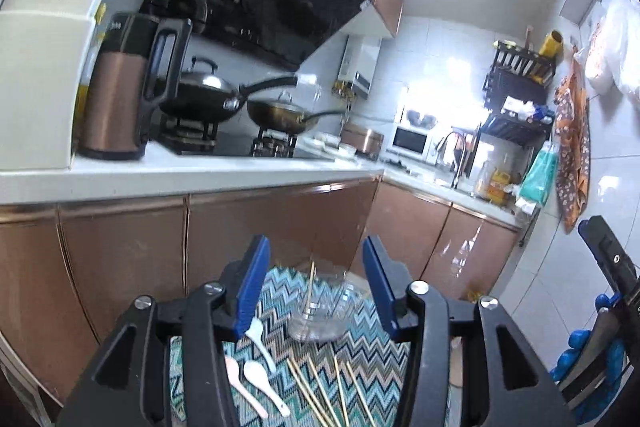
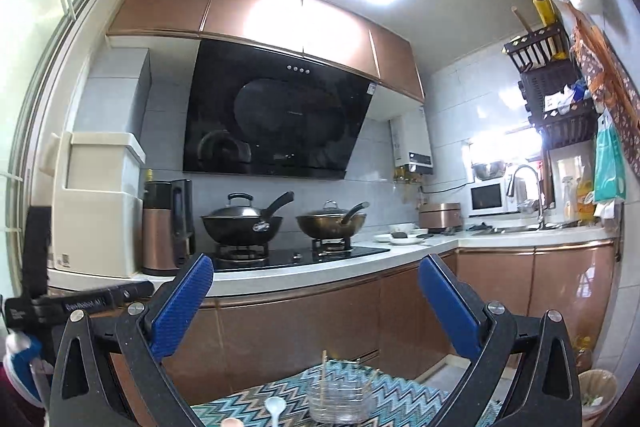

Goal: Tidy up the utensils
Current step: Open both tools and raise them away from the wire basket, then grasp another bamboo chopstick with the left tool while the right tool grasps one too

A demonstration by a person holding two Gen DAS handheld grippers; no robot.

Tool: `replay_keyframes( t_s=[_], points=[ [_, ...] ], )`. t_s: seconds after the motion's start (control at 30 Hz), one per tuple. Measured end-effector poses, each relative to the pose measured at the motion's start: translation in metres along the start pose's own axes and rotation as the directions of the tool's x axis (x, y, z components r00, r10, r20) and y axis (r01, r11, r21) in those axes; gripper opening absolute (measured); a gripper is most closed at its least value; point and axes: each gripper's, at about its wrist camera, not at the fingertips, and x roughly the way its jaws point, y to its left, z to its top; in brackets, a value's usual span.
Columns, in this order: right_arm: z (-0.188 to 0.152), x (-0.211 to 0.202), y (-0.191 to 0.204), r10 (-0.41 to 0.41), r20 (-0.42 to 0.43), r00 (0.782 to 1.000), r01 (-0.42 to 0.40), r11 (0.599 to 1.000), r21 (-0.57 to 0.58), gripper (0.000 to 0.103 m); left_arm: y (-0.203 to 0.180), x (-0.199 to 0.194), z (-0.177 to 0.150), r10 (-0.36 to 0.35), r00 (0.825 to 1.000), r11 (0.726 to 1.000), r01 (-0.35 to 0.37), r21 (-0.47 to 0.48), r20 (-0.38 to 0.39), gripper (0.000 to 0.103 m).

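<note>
A clear glass cup (image 1: 320,311) stands on a zigzag-patterned mat (image 1: 360,355) and holds one wooden chopstick (image 1: 311,283). Several white spoons (image 1: 260,375) lie on the mat left of the cup. Several loose chopsticks (image 1: 332,391) lie in front of it. My left gripper (image 1: 316,283) is open and empty, raised above the mat with the cup between its blue pads (image 1: 252,287). My right gripper (image 2: 316,307) is open and empty, held high over the mat (image 2: 400,399). The cup (image 2: 340,403) and a spoon (image 2: 275,409) show at the bottom of the right wrist view.
Copper-coloured cabinets (image 1: 240,231) and a white counter (image 1: 200,175) stand behind the mat. A kettle (image 1: 120,91), two woks (image 1: 200,95) on the stove, a microwave (image 1: 412,139) and a sink tap (image 1: 456,155) sit on the counter. A bin (image 2: 596,395) stands at the right.
</note>
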Motion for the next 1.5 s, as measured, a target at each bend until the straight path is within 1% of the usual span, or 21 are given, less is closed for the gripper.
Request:
replay_keyframes(
  t_s=[0.1,0.2,0.27,0.33,0.43,0.47,0.5,0.53,0.57,0.6,0.63,0.67,0.7,0.77,0.93,1.03,1.13,1.27,1.33,1.4,1.5],
  points=[
    [-0.014,0.014,-0.009,-0.005,-0.069,0.998,0.007,0.999,0.032,0.103,0.003,0.019,-0.013,-0.011,0.997,1.000,0.010,-0.011,-0.077,0.046],
    [-0.037,0.034,-0.023,-0.021,-0.165,0.986,0.032,0.998,0.062,0.103,0.007,0.047,-0.031,-0.018,0.984,1.000,0.015,-0.017,-0.178,0.046],
    [-0.054,0.049,-0.033,-0.035,-0.237,0.971,0.055,0.996,0.075,0.103,0.009,0.069,-0.045,-0.012,0.967,1.000,0.009,-0.015,-0.253,0.046],
    [-0.073,0.064,-0.042,-0.036,-0.306,0.951,0.067,0.994,0.092,0.103,0.013,0.094,-0.061,-0.012,0.940,1.000,0.006,-0.021,-0.342,0.046],
    [-0.100,0.088,-0.055,-0.027,-0.408,0.913,0.080,0.990,0.115,0.103,0.017,0.133,-0.090,-0.023,0.875,0.999,0.004,-0.041,-0.483,0.046],
    [-0.113,0.099,-0.060,-0.023,-0.453,0.891,0.086,0.989,0.120,0.103,0.018,0.146,-0.100,-0.031,0.849,0.999,0.005,-0.050,-0.527,0.046],
    [-0.122,0.103,-0.063,-0.020,-0.478,0.878,0.088,0.989,0.121,0.103,0.019,0.160,-0.111,-0.039,0.820,0.998,0.006,-0.060,-0.572,0.046],
    [-0.136,0.113,-0.067,-0.010,-0.523,0.852,0.088,0.988,0.124,0.103,0.020,0.174,-0.122,-0.046,0.791,0.998,0.004,-0.069,-0.610,0.046],
    [-0.145,0.119,-0.070,-0.002,-0.551,0.834,0.087,0.988,0.127,0.103,0.020,0.182,-0.130,-0.047,0.772,0.997,0.001,-0.073,-0.634,0.046],
    [-0.158,0.127,-0.074,0.008,-0.585,0.811,0.086,0.987,0.132,0.103,0.021,0.195,-0.140,-0.048,0.744,0.997,-0.006,-0.078,-0.666,0.045],
    [-0.169,0.134,-0.077,0.017,-0.613,0.790,0.084,0.987,0.135,0.103,0.022,0.204,-0.149,-0.049,0.724,0.997,-0.011,-0.082,-0.688,0.045],
    [-0.178,0.140,-0.079,0.022,-0.635,0.772,0.083,0.987,0.134,0.103,0.023,0.217,-0.159,-0.048,0.695,0.996,-0.021,-0.087,-0.718,0.044],
    [-0.187,0.146,-0.081,0.026,-0.657,0.754,0.082,0.988,0.132,0.100,0.024,0.226,-0.167,-0.047,0.676,0.996,-0.029,-0.090,-0.736,0.042],
    [-0.212,0.158,-0.085,0.044,-0.705,0.707,0.078,0.987,0.139,0.094,0.026,0.246,-0.186,-0.046,0.626,0.994,-0.052,-0.100,-0.778,0.039],
    [-0.269,0.180,-0.094,0.101,-0.803,0.588,0.072,0.982,0.176,0.079,0.036,0.286,-0.218,-0.058,0.539,0.986,-0.099,-0.132,-0.840,0.032],
    [-0.294,0.191,-0.095,0.122,-0.842,0.526,0.065,0.981,0.183,0.069,0.039,0.301,-0.228,-0.063,0.506,0.982,-0.122,-0.144,-0.860,0.028],
    [-0.311,0.202,-0.096,0.136,-0.864,0.485,0.058,0.981,0.187,0.065,0.042,0.314,-0.238,-0.065,0.479,0.976,-0.150,-0.155,-0.875,0.024],
    [-0.325,0.214,-0.098,0.146,-0.884,0.444,0.052,0.981,0.188,0.057,0.046,0.329,-0.246,-0.056,0.457,0.972,-0.177,-0.153,-0.887,0.020],
    [-0.333,0.221,-0.098,0.149,-0.894,0.423,0.048,0.981,0.186,0.055,0.048,0.337,-0.252,-0.050,0.440,0.969,-0.195,-0.149,-0.897,0.018],
    [-0.339,0.226,-0.099,0.151,-0.901,0.407,0.043,0.982,0.184,0.053,0.049,0.341,-0.257,-0.048,0.427,0.968,-0.204,-0.148,-0.903,0.017],
    [-0.345,0.230,-0.099,0.152,-0.908,0.391,0.038,0.983,0.181,0.051,0.048,0.347,-0.261,-0.048,0.418,0.968,-0.206,-0.146,-0.907,0.016]
  ],
)
